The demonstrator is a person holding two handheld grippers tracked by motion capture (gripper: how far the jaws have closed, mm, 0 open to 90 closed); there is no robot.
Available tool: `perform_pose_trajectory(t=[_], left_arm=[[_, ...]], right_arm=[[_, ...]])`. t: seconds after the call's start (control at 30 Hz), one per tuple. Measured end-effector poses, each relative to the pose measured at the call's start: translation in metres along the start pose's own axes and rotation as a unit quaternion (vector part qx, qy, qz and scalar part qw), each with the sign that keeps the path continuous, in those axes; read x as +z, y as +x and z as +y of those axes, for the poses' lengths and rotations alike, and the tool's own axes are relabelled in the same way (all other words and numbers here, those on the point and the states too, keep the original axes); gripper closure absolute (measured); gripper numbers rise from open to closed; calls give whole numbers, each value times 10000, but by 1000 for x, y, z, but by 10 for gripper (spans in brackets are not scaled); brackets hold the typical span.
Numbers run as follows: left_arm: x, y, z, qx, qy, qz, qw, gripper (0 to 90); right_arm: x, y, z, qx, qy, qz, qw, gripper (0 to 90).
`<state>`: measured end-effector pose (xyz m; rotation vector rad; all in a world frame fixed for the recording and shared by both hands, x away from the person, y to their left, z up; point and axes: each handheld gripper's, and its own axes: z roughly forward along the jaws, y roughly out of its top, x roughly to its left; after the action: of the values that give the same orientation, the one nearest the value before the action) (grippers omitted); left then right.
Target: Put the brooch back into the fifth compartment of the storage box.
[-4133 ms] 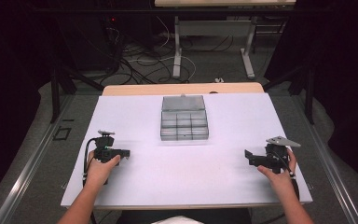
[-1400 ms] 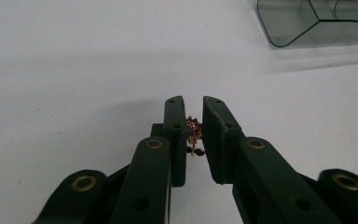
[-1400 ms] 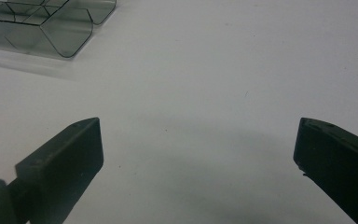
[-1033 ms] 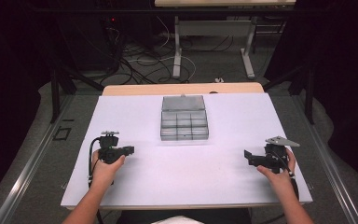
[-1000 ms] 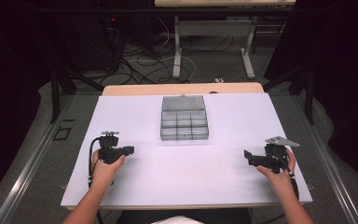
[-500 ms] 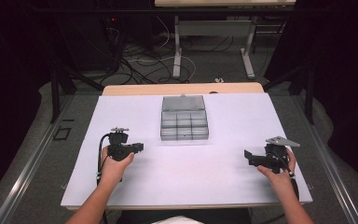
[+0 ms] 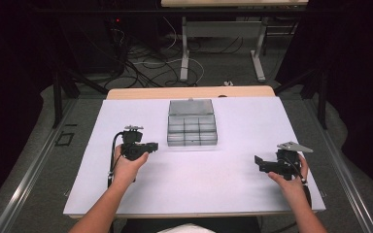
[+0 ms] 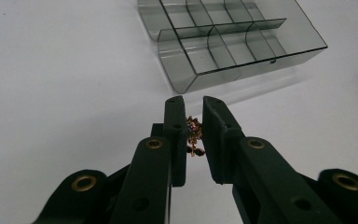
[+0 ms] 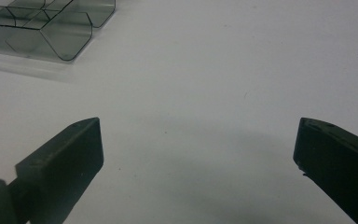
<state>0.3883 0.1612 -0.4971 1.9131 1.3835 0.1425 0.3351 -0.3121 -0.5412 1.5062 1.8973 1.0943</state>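
Left tongs (image 8: pixel 195 122) clamped on a small gold-coloured piece of jewellery (image 8: pixel 193 135), apparently a beaded chain or earring, which is pinched between the two black jaws near their tips and hangs a little below them, clear of the white tabletop (image 7: pixel 213 174). Ahead of these tongs and slightly to their right stands a clear plastic compartment box (image 8: pixel 233 42) with its lid folded open behind it; in the high view the left tongs (image 7: pixel 151 146) hover just beside the box's near left corner (image 7: pixel 192 130). The compartments nearest the tongs look empty. Right tongs (image 9: pixel 198 154) spread wide apart with nothing between them, poised low over bare tabletop, the box (image 9: pixel 51 28) lying well ahead and to their left; in the high view they (image 7: pixel 260 164) sit well apart from the box, on its other side. The step in hand is judged to be carrying the jewellery to a compartment. To do it well, the grip should be kept firm until the hanging part is fully over a single cell, since a dangling chain can catch on a divider or drape across two cells. The tongs should approach from above the near wall, tips tilted down, and part only once the piece is inside the walls. The right tongs could steady the light box if it slides.
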Motion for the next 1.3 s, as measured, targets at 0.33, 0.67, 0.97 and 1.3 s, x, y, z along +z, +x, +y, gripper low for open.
perform_pose_trajectory(t=[0.33,0.67,0.97,1.3], left_arm=[[8,-12,18,70,-98,-106,9999,806],[17,-26,33,214,-70,-163,9996,806],[25,-33,44,250,-130,-177,9994,806],[34,-47,59,375,-197,-226,9988,806]], right_arm=[[-1,2,0,38,-58,-66,10000,13],[1,2,1,-20,-67,-49,10000,13],[-1,4,1,14,-33,-12,10000,13],[-3,3,0,44,-83,-88,9999,13]])
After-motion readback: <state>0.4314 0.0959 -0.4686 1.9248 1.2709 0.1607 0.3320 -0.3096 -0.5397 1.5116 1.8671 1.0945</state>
